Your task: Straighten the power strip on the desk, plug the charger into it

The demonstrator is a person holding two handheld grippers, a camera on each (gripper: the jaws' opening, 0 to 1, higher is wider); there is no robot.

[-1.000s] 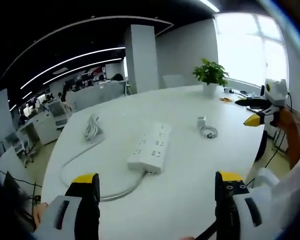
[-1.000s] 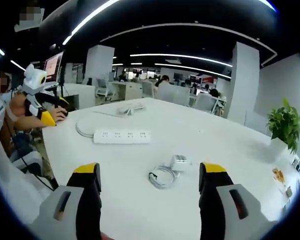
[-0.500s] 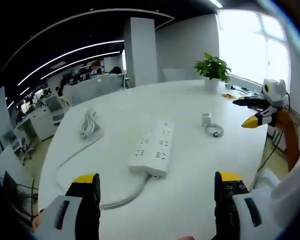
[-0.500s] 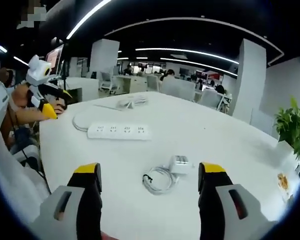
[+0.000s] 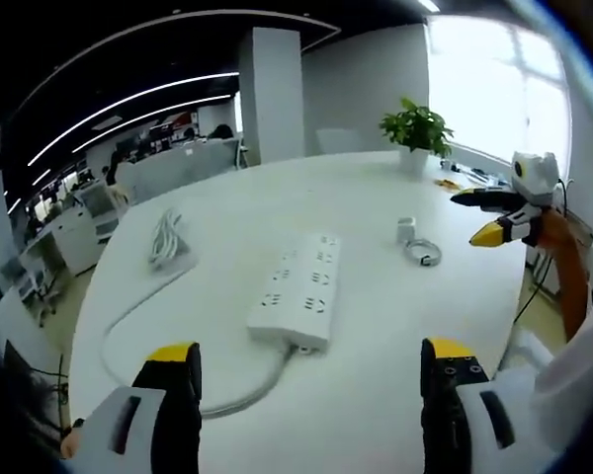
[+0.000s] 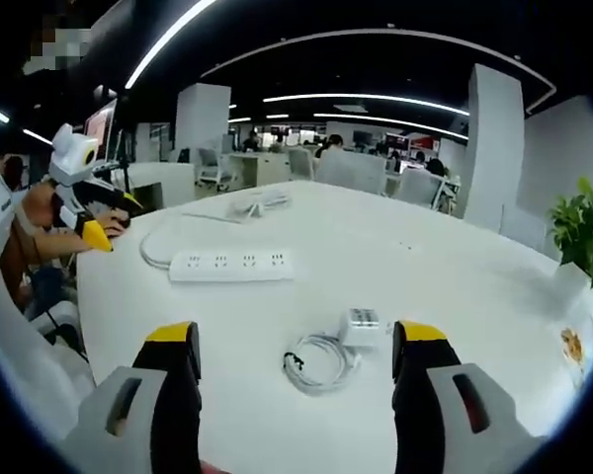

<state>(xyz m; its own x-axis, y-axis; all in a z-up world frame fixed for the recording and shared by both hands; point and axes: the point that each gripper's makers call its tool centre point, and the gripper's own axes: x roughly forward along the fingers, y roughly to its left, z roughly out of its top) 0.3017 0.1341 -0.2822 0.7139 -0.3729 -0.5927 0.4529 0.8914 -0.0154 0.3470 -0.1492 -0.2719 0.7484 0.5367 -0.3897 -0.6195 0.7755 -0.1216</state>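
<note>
**Left gripper view and right gripper view: strip and charger lie apart, both tools wide and empty**

Left gripper view has the white power strip (image 5: 296, 291) lying flat on the white desk (image 5: 376, 336), its long axis running from about 7 o'clock to 1 o'clock, with the cord end nearest the camera. Its white cable (image 5: 128, 326) leaves that near end, loops out toward 9 o'clock and runs up to a coiled bundle (image 5: 164, 237) at 11 o'clock. The charger (image 5: 405, 229) sits well apart from the strip at 2 o'clock, its coiled cord (image 5: 423, 253) just beside it. The left gripper (image 5: 301, 370) hangs above the near desk edge, jaws spread wide, nothing between them. A potted plant (image 5: 415, 133) stands at 1 o'clock.

Right gripper view turns the strip (image 6: 232, 265) crosswise, long axis 9 to 3 o'clock, sockets up, at about 11 o'clock. Here the charger (image 6: 361, 321) lies close in, between the yellow-tipped jaws of the right gripper (image 6: 296, 346), which stand wide apart and hold nothing. The other gripper (image 6: 94, 232) shows at 9 o'clock.
</note>
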